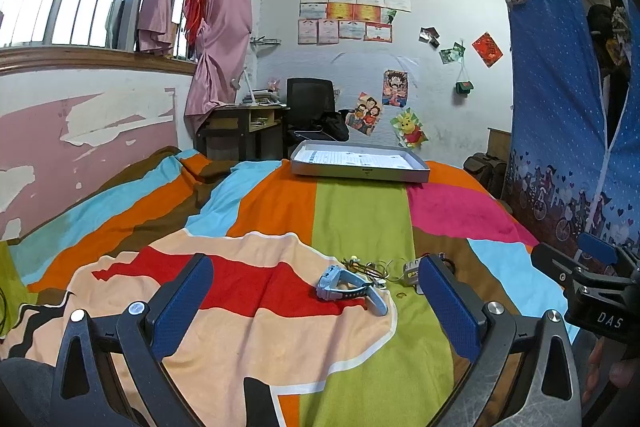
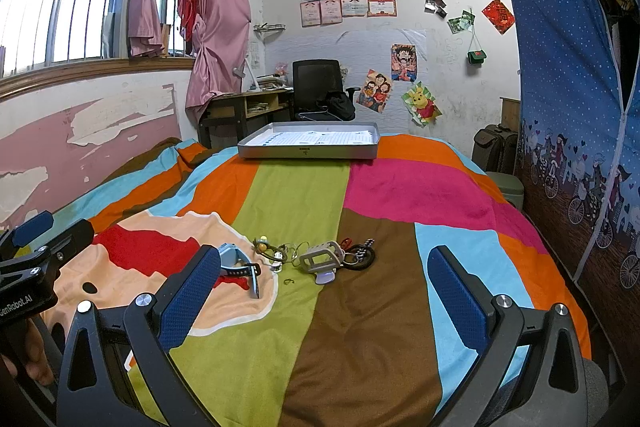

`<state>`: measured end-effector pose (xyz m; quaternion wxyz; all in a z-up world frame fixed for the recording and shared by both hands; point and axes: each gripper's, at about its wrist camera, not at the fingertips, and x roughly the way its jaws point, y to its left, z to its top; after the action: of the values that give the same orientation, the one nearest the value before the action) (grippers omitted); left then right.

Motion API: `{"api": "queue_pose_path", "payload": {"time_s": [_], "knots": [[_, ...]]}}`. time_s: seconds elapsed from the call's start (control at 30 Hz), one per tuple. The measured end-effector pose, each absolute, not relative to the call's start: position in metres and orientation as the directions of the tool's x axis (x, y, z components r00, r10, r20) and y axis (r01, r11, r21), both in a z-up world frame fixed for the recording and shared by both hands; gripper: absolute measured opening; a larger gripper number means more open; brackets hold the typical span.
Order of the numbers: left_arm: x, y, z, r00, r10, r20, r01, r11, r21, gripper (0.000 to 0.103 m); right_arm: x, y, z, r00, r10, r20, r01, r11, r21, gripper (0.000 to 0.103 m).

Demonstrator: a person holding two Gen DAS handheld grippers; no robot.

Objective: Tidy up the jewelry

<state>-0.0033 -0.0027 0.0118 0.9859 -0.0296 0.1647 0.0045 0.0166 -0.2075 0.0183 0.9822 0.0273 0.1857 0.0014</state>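
Left wrist view has my left gripper (image 1: 316, 291) spread wide with nothing between the pads, hovering low over the striped blanket (image 1: 360, 211). The grey-blue watch (image 1: 348, 285) lies flat on the cloth just ahead of it, roughly centred between the fingers but not touched. Behind the watch is a little tangle of thin stuff, a cord bracelet with beads (image 1: 360, 265) as far as I can tell, and near it on the green stripe what looks like a small ring (image 1: 401, 294).

Over on the right wrist view, the right gripper (image 2: 320, 291) is also fully released and holding nothing. In front of it sits the rest of the pile: a pale grey case-like thing (image 2: 320, 257), dark key rings or loops (image 2: 360, 255) just beside it, plus the bead cord again. Some of it is too tangled for me to name piece by piece.

The grey tray (image 2: 308, 149) waits at the far end of the bed, well apart from the pile, with only printed paper in it from what I can see.

So I'd say we're at the very start, nothing sorted yet. Next move as I read it: ease the left gripper down around the watch body, pinch without snagging the blanket, then carry it to the tray. The cords look like they'll drag neighbours along, so go slow there.
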Motion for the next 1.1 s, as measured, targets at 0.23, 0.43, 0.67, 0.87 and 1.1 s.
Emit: {"api": "queue_pose_path", "payload": {"time_s": [0.23, 0.43, 0.67, 0.87, 1.1], "knots": [[-0.004, -0.003, 0.012, 0.946, 0.0, -0.323, -0.019, 0.998, -0.055, 0.103, 0.017, -0.208, 0.018, 0.931, 0.013, -0.365, 0.007, 0.999, 0.054, 0.102], [-0.004, -0.004, 0.013, 0.946, 0.001, -0.323, -0.019, 0.998, -0.053, 0.103, 0.017, -0.208, 0.018, 0.931, 0.013, -0.365, 0.007, 0.999, 0.054, 0.102], [-0.004, -0.004, 0.016, 0.947, 0.0, -0.322, -0.018, 0.999, -0.052, 0.103, 0.017, -0.208, 0.018, 0.931, 0.013, -0.365, 0.007, 0.999, 0.054, 0.102], [-0.004, -0.005, 0.015, 0.947, 0.001, -0.321, -0.018, 0.999, -0.05, 0.103, 0.016, -0.208, 0.019, 0.931, 0.013, -0.365, 0.007, 0.999, 0.054, 0.102], [-0.005, -0.002, 0.023, 0.944, 0.004, -0.33, -0.022, 0.998, -0.053, 0.103, 0.018, -0.205, 0.017, 0.931, 0.009, -0.364, 0.012, 0.998, 0.057, 0.102]]}}
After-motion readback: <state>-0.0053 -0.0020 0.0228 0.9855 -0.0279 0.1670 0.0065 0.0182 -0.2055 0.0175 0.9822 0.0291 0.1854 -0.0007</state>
